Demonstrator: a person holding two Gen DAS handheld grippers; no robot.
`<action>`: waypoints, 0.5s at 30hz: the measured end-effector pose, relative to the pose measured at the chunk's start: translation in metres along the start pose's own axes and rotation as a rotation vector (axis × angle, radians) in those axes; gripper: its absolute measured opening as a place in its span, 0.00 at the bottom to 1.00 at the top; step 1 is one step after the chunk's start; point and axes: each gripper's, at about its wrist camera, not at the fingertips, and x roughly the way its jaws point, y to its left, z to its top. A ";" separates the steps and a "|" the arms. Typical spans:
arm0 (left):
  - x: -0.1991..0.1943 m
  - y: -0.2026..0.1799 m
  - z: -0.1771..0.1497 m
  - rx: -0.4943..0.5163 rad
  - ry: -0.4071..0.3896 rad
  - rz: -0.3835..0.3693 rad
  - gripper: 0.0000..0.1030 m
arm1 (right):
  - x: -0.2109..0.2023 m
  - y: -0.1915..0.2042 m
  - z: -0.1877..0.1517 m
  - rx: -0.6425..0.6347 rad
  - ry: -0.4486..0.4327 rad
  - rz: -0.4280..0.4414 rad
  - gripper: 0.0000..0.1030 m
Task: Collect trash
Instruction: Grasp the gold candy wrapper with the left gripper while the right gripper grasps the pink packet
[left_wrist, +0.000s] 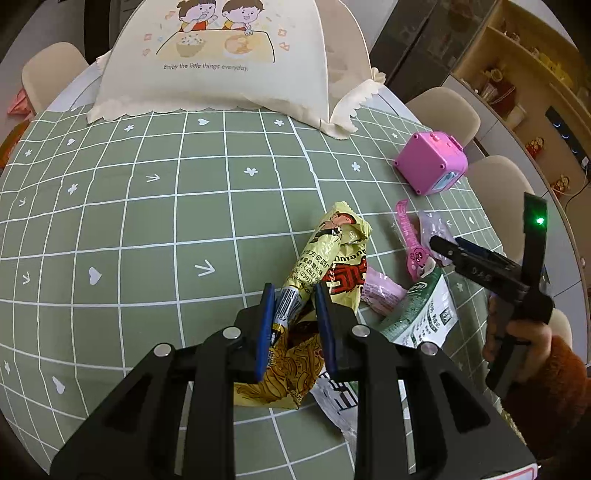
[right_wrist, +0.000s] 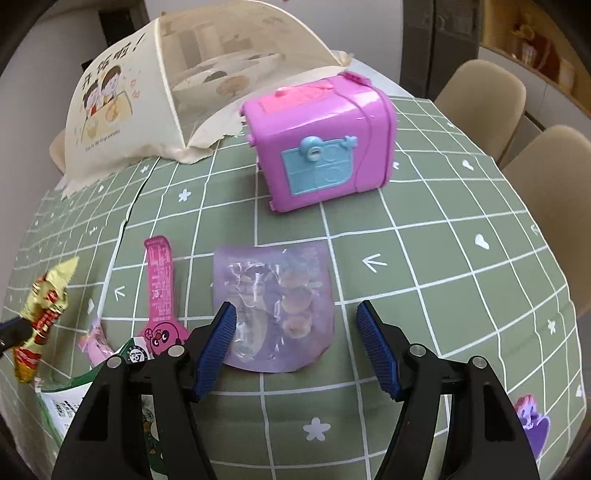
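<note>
While the left gripper (left_wrist: 295, 325) points steeply down at the table, its blue pads are nearly closed and pinch a crumpled yellow foil snack wrapper with red lettering (left_wrist: 332, 254); the wrapper's upper end sticks out past the fingertips and its lower end bunches between the black finger arms. Under and just right of that wrapper lie a green-and-white printed paper packet (left_wrist: 424, 314) and a small pale pink sachet (left_wrist: 380, 290), both on the green tablecloth with white grid lines (left_wrist: 147, 229).

Right gripper (right_wrist: 297, 343) hangs over the same cloth with its jaws wide apart and nothing clamped. Its left pad overlaps the near left corner of a translucent lilac plastic pouch with round pieces inside (right_wrist: 275, 302); whether the pad touches it I cannot tell. The right pad stands clear of the pouch. A hand in a rust-coloured fuzzy sleeve (left_wrist: 517, 339) holds this gripper.

Left of the pouch lies a flat pink cartoon-printed strip wrapper (right_wrist: 160, 291), near but apart. A small purple scrap (right_wrist: 533, 421) sits toward the near right edge of the table.

Beyond the pouch, toward the far side, stands a pink plastic cube-shaped toy box with a blue panel (right_wrist: 321, 140). Farthest back sits a cream mesh food-cover tent with cartoon children printed on it (left_wrist: 221, 59), with beige chairs (right_wrist: 480, 96) around the table edge.
</note>
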 end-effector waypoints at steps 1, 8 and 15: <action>-0.001 0.000 0.000 -0.003 -0.001 -0.003 0.21 | 0.001 0.003 0.000 -0.016 0.001 -0.008 0.61; -0.008 -0.009 -0.005 -0.002 -0.014 -0.008 0.21 | -0.014 0.023 -0.002 -0.138 0.024 -0.027 0.10; -0.026 -0.021 -0.008 -0.014 -0.068 -0.038 0.21 | -0.071 0.023 -0.007 -0.135 -0.027 0.083 0.06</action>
